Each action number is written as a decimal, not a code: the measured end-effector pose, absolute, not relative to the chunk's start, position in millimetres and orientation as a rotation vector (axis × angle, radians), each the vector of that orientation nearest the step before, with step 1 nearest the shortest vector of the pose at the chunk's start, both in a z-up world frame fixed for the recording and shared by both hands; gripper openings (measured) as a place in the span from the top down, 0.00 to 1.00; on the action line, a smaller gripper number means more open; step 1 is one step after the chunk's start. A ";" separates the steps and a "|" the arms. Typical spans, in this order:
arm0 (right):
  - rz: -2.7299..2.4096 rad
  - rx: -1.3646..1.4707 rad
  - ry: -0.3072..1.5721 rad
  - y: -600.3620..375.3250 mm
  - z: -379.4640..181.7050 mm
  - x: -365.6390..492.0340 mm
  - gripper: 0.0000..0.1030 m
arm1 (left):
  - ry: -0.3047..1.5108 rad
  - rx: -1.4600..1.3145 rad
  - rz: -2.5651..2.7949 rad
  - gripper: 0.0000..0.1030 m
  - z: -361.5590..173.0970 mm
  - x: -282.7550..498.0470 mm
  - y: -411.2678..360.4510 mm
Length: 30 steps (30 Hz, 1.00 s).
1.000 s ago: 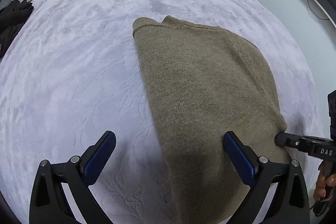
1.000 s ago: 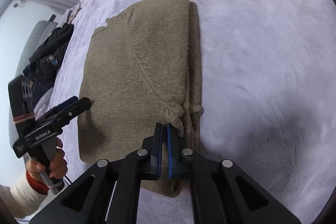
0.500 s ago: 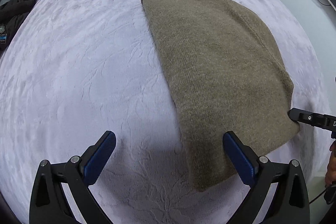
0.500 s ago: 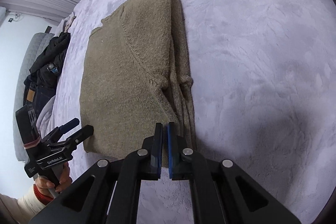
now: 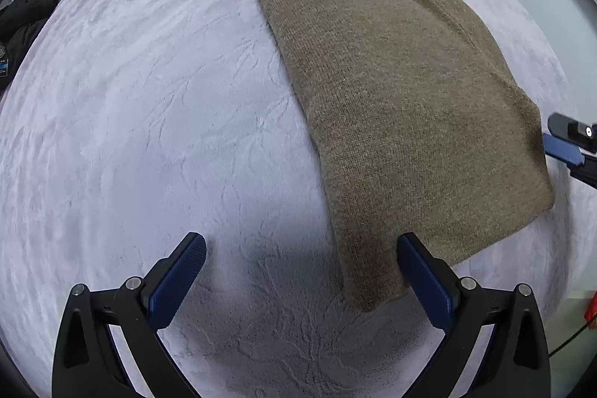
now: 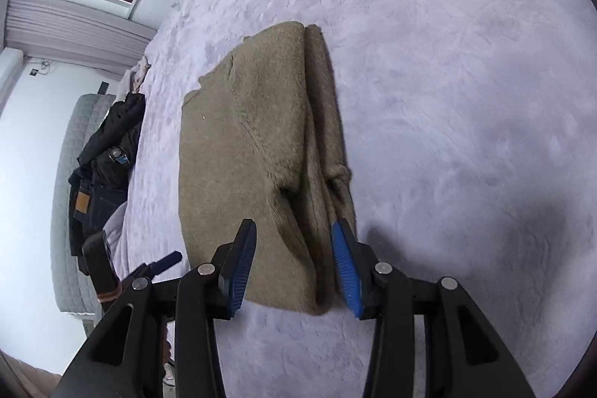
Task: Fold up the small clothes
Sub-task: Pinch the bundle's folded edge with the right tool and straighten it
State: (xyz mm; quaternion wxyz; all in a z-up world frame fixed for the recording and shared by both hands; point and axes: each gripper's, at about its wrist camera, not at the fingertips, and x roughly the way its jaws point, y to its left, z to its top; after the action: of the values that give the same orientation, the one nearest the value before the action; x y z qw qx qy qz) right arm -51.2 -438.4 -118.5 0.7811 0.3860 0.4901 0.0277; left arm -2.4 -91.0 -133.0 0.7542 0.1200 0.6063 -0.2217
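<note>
1. lavender plush bed (image 5: 149,107) fills both views; dark clothes (image 6: 100,166) are heaped at its far edge.
2. olive sweater (image 5: 403,107) lies flat on the bed, its sides folded in to a long panel.
3. left tongs (image 5: 302,267) are released, empty, at the sweater's near left corner.
4. right tongs (image 6: 294,256) are released, straddling the near hem by the tucked sleeve.
5. judgement: next fold is hem to collar; pinch both near corners evenly, catching every layer, and lift level so the tucked sleeve stays put.
</note>
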 end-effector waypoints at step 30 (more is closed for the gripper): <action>-0.031 0.835 1.128 -455.4 -132.9 -67.4 0.91 | 1.338 0.255 -0.470 0.01 -131.0 -6.8 -102.0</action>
State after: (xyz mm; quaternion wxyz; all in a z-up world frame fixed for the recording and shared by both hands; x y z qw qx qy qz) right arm -67.4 -455.3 -132.9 0.7638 0.3839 0.5187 -0.0144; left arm -6.8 -102.0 -131.0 0.7514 0.1166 0.6128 -0.2153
